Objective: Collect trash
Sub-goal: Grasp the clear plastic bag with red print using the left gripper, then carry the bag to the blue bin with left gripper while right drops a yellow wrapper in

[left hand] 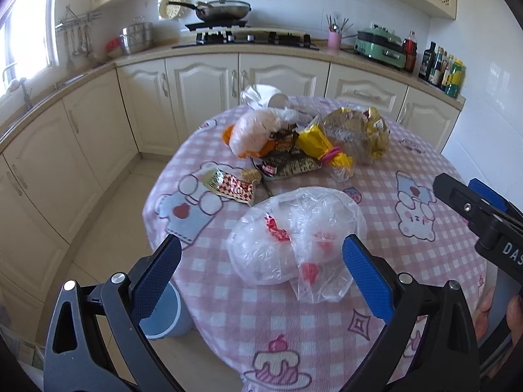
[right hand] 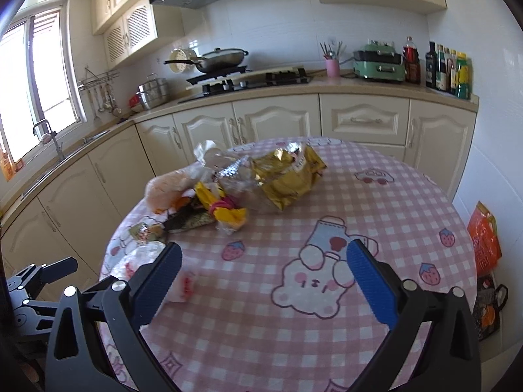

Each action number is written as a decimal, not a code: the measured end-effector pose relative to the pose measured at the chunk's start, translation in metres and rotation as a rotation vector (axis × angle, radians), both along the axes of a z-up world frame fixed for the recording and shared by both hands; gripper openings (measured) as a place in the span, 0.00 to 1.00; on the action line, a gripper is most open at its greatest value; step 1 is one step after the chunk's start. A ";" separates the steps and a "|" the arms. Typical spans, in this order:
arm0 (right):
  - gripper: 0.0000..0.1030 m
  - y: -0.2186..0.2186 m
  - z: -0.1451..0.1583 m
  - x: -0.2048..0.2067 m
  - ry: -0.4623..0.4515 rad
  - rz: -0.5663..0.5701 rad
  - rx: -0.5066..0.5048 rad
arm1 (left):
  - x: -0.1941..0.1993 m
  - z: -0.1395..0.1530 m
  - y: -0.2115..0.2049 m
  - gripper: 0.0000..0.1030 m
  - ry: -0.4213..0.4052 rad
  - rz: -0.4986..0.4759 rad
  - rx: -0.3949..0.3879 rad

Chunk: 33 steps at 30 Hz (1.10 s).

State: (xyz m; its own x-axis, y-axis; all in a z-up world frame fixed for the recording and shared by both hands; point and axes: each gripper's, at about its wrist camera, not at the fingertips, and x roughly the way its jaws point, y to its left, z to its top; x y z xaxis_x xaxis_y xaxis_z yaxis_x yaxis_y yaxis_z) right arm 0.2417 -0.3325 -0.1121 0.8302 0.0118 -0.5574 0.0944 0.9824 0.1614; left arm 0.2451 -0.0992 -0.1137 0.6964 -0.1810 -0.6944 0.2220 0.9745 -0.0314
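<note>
On right hand-held gripper [left hand: 483, 225]: "DAS" | snack wrappers [left hand: 294, 150]: print illegible

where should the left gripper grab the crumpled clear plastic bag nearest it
Grip the crumpled clear plastic bag across its loose near flap, coming straight in from the near table edge. That flap lies flat and thin toward the open left gripper, while the bag's rounded bulk looks too wide to pinch.

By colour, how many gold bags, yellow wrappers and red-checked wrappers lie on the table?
Gold bag: 1
Yellow wrapper: 1
Red-checked wrapper: 1
Total: 3
</note>
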 end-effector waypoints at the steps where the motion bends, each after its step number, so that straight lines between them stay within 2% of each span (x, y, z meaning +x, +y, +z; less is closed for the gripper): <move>1: 0.96 -0.003 -0.004 0.003 0.009 -0.005 0.003 | 0.004 -0.004 -0.002 0.93 0.010 0.000 0.002; 7: 0.96 -0.018 -0.020 0.019 0.047 -0.018 0.028 | 0.025 -0.025 -0.018 0.93 0.058 -0.012 0.036; 13: 0.96 -0.024 -0.030 0.032 0.073 -0.010 0.072 | 0.039 -0.030 -0.021 0.92 0.073 -0.039 -0.004; 14: 0.96 -0.024 -0.031 0.033 0.074 -0.008 0.075 | 0.040 -0.031 -0.020 0.89 0.072 -0.046 -0.014; 16: 0.96 -0.022 -0.032 0.035 0.078 -0.004 0.077 | 0.043 -0.035 -0.019 0.70 0.096 -0.082 -0.072; 22: 0.96 -0.011 -0.031 0.041 0.081 0.018 0.068 | 0.036 -0.030 -0.010 0.44 0.068 -0.101 -0.148; 28: 0.96 0.011 -0.024 0.064 0.081 0.071 0.037 | 0.028 -0.010 0.020 0.40 -0.006 -0.035 -0.207; 33: 0.96 0.037 -0.027 0.099 0.106 0.134 -0.015 | 0.026 0.011 0.048 0.40 -0.100 0.076 -0.208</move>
State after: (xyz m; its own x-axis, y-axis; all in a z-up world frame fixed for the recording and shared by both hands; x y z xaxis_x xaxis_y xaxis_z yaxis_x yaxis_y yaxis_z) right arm 0.3405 -0.2958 -0.1390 0.7581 0.1094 -0.6429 -0.0220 0.9896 0.1425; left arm 0.2709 -0.0509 -0.1026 0.7773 -0.2571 -0.5742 0.1601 0.9635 -0.2147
